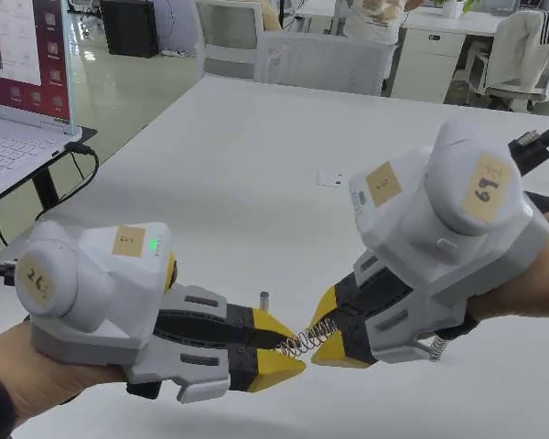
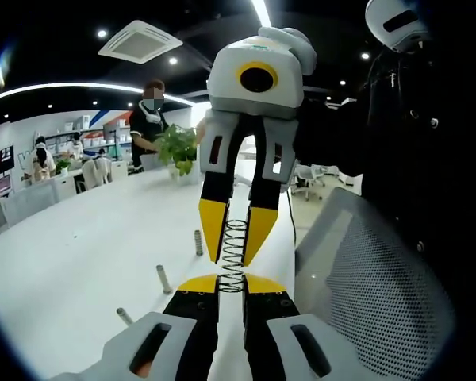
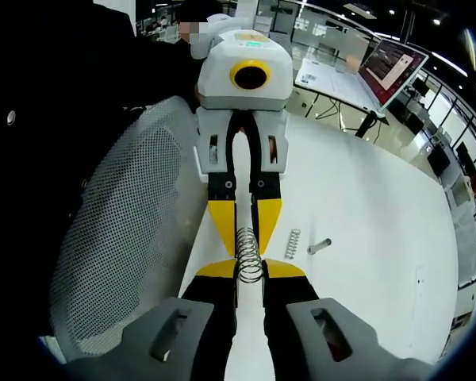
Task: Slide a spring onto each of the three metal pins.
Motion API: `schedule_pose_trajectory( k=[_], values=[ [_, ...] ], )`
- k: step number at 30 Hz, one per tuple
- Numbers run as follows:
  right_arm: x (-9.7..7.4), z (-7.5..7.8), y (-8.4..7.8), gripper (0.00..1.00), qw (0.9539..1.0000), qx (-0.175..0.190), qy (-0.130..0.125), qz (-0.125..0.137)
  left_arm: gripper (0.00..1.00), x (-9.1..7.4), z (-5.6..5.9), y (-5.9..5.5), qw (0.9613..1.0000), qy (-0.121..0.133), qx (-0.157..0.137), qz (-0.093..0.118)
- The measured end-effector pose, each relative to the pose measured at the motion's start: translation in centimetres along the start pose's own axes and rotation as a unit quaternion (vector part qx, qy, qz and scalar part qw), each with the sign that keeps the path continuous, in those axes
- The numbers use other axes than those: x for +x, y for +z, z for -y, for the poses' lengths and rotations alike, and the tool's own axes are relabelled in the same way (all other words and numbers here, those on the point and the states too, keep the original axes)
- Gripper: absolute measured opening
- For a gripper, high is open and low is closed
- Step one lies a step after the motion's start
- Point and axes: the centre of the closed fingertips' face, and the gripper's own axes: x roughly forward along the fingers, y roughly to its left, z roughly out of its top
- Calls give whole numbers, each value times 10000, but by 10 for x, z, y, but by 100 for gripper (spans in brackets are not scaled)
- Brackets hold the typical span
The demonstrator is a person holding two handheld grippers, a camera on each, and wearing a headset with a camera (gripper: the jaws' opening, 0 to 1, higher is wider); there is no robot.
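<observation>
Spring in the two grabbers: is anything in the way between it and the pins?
Nothing visible on the table blocks it. The left gripper and right gripper each pinch one end of the spring. The three pins stand beside them on the bare table. One end probably must be freed first.

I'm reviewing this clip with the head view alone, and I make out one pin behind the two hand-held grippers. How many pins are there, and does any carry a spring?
Observer: The left gripper view shows three pins standing in a row on the table, all bare.
Reviewer: Is the right hand-held gripper really holding that spring?
Observer: In the left gripper view the spring sits between the right hand-held gripper's yellow tips, with its other end between the left hand-held gripper's jaws.
Reviewer: Any spare near the pins?
Observer: The right gripper view shows a loose spring lying on the table beside one pin.
</observation>
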Motion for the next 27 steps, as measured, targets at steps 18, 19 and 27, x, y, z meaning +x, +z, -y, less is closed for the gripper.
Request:
schedule_pose_trajectory(
  k=[18,19,27],
  values=[
    [1,-6,10,9,9998,-142,75,-120,3,2,4,-3,10000,-75,-5,-64],
    [1,-7,11,9,9998,-147,80,-136,3,2,4,-4,9999,-81,-6,-68],
    [1,-8,13,9,9997,-190,89,-156,3,3,5,-5,9999,-92,-27,-73]
  ],
)
